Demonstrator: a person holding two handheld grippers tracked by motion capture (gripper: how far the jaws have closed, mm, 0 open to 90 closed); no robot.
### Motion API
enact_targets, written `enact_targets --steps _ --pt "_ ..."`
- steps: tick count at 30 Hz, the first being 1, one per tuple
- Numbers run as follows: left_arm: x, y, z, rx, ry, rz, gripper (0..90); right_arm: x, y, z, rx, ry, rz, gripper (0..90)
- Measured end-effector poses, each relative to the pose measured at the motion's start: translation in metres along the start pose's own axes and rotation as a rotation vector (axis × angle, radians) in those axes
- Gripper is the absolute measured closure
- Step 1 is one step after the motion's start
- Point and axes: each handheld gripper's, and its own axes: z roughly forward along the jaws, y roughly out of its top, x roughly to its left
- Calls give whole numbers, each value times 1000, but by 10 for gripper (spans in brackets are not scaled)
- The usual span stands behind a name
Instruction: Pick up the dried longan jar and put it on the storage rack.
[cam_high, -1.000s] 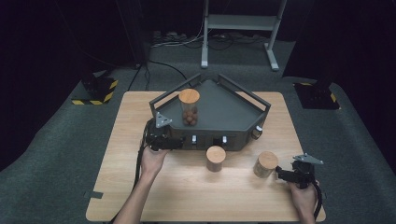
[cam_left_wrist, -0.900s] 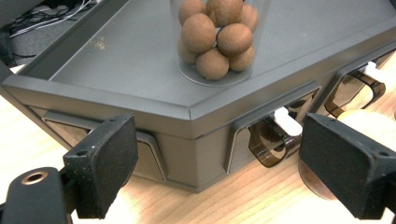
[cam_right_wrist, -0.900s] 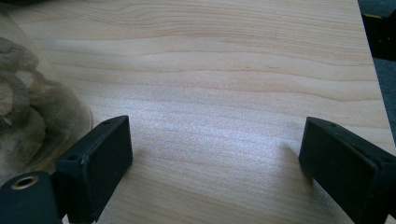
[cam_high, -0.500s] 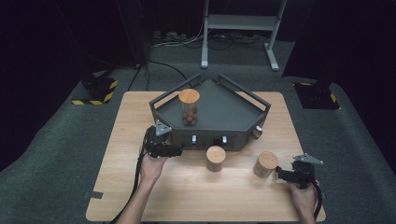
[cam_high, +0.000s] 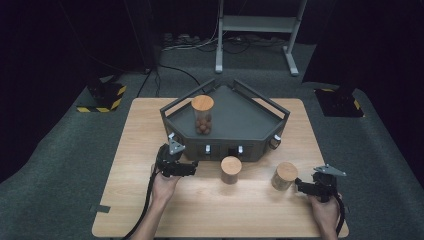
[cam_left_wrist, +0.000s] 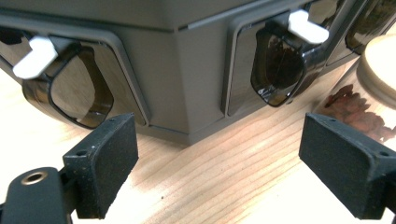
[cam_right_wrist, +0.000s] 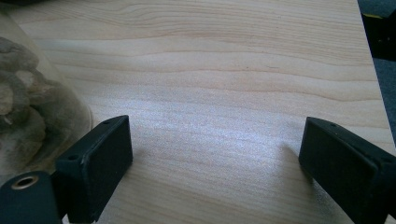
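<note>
The left tool (cam_high: 192, 169) hovered wide and empty before the grey dispenser (cam_high: 227, 122). The right tool (cam_high: 299, 186), also wide, sat just right of a lidded jar (cam_high: 285, 175) on the worktop (cam_high: 140, 150).

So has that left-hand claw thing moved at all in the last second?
Yes. The left gripper has slid down the high view, off the grey tray's front corner and toward the table's near edge.

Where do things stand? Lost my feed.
Left gripper open, empty, facing middle jar. Right gripper open beside right jar. Nothing between.
</note>
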Motion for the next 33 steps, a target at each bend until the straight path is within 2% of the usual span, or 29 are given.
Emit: enact_targets --steps 20,33 --pt "2 -16 5 20 4 -2 114 0 0 0 0 0 0 93" --pt "2 -23 10 32 14 11 113 0 0 0 0 0 0 93"
